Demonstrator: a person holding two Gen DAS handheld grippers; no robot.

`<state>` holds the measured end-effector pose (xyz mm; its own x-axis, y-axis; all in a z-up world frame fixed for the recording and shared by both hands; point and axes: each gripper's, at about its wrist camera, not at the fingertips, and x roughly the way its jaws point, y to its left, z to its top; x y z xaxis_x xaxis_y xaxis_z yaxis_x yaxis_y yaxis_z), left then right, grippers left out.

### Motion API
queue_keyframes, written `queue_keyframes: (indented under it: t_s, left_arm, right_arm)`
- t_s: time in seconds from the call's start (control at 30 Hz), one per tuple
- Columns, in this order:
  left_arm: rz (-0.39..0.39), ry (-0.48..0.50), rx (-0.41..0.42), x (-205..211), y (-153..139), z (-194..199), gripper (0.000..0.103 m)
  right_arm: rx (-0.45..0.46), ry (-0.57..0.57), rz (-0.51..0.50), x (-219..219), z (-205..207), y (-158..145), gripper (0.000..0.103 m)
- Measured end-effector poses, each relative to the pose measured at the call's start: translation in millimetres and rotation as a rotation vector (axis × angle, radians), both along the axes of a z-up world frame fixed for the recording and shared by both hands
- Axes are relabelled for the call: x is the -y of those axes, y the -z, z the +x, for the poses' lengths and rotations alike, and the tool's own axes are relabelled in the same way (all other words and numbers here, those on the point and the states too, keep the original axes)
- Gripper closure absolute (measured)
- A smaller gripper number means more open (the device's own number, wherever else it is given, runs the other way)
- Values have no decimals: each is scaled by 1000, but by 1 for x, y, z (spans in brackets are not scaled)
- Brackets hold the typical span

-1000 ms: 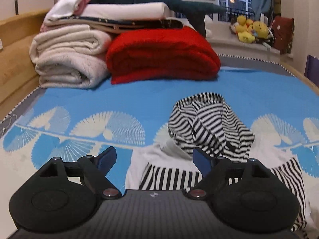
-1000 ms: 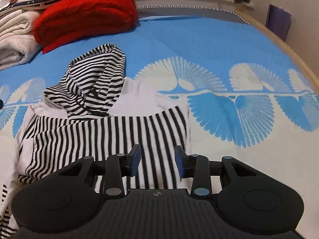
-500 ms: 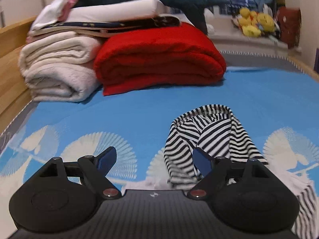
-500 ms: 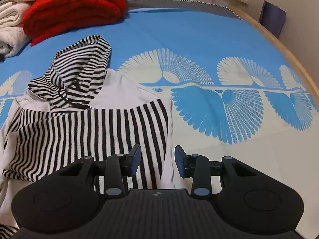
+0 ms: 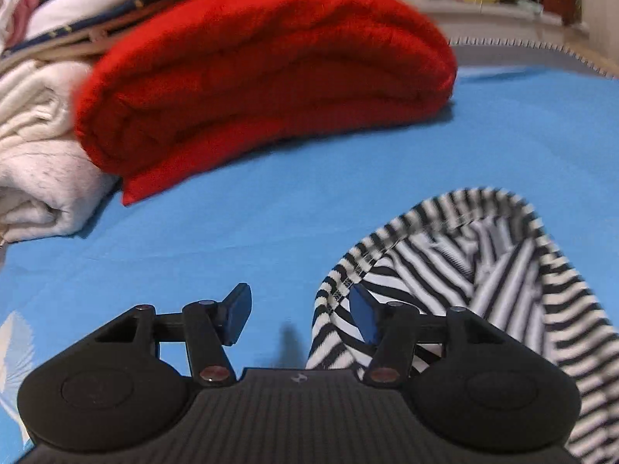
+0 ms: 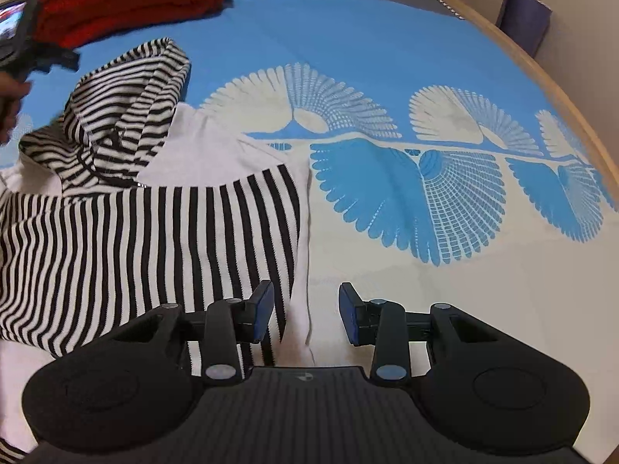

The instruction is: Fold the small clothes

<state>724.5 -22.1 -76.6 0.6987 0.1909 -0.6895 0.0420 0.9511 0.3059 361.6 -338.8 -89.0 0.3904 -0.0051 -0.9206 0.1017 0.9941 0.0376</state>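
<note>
Striped black-and-white hoodie [image 6: 154, 208] lies on the blue bedspread [image 6: 387, 58] toward its left side, hood [image 5: 464, 270] pointing at the red folded blanket [image 5: 263, 77] near the far edge. Left gripper [image 5: 298, 319] sits at the hood's rim, jaws just been closing, still apart, rim edge between them, not pinched. Right gripper [image 6: 305, 315] hovers over the hoodie's right hem, jaws apart, holding nothing.

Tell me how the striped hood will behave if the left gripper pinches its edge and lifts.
The striped hood will probably flop and drape: it already lies in soft, rumpled folds. It looks light, thin knit, so lifting the hem should take little effort. Being joined to the hoodie body, it would likely drag that cloth across the blue bedcover. The left gripper, jaws just narrowing, straddles the hem without pressing it.
</note>
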Motion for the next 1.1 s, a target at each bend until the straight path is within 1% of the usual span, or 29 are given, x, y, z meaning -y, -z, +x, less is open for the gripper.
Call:
queue_keyframes:
  t_s: [0.07,0.1,0.13,0.17,0.2,0.27,0.33,0.37,0.43,0.47,0.53,0.6,0.67,0.7,0.73,0.77,0.8,0.83,0.87,0.9,0.93,0.97,1.0,1.03,1.07,1.1]
  left_arm:
    - [10,-8,-36,0,15,15,44]
    - [4,-8,-56,-1,20,21,55]
    - [-9,-4,-83,-2,25,26,79]
    - [-17,3,-110,-3,29,29,94]
    - [-11,10,-120,-2,29,31,98]
    - [4,47,-84,1,20,24,98]
    - [10,111,-31,8,1,3,98]
    - [23,162,9,14,-12,-13,98]
    - [1,261,78,22,-41,-54,98]
    - [-1,311,122,26,-55,-82,98]
    - [-30,431,185,32,-78,-148,98]
    - [-53,543,224,34,-92,-218,98]
    - [-82,651,197,33,-96,-288,98]
    - [-74,693,160,31,-93,-320,98]
    - [-58,733,105,26,-88,-352,98]
    - [-59,747,48,20,-85,-375,98]
    - [-74,743,-31,12,-82,-393,97]
    - [-84,730,-93,6,-81,-404,96]
    - [-84,708,-136,-1,-84,-413,93]
    - [-93,679,-143,-8,-90,-415,93]
    - [-122,629,-123,-17,-98,-412,82]
    - [-180,557,-88,-29,-107,-404,72]
    - [-266,474,-58,-41,-114,-393,58]
    - [-362,396,-48,-45,-117,-380,58]
    - [-453,306,-57,-55,-113,-367,58]
    - [-522,210,-85,-61,-105,-353,58]
  right_arm:
    - [-2,-12,-3,-2,2,1,64]
    - [-1,-15,-6,-3,3,1,64]
    - [-1,-19,-9,-3,3,1,64]
    - [-2,-19,-9,-3,4,2,64]
    - [-3,-16,-9,-2,5,2,64]
    - [-4,-7,-11,-1,7,2,64]
    - [0,-4,-5,-1,7,0,64]
    - [5,-4,-1,-1,8,-2,64]
    - [18,1,3,0,8,-8,64]
    - [27,7,6,2,7,-11,64]
    - [43,19,13,6,6,-17,64]
    - [52,31,24,11,5,-21,64]
    - [67,54,40,16,4,-26,64]
    - [77,65,48,19,4,-29,65]
    - [88,80,57,22,3,-33,65]
    - [102,99,70,24,2,-37,65]
    - [115,116,87,27,1,-40,68]
    - [130,140,117,30,0,-44,77]
    - [145,161,147,34,-2,-47,82]
    - [163,184,181,37,-3,-51,88]
    - [178,200,203,39,-5,-54,89]
    - [192,211,222,40,-6,-56,89]
    - [206,223,246,42,-7,-58,89]
    - [214,233,277,42,-7,-59,89]
    - [218,236,316,42,-7,-59,88]
    - [216,232,355,41,-6,-58,88]
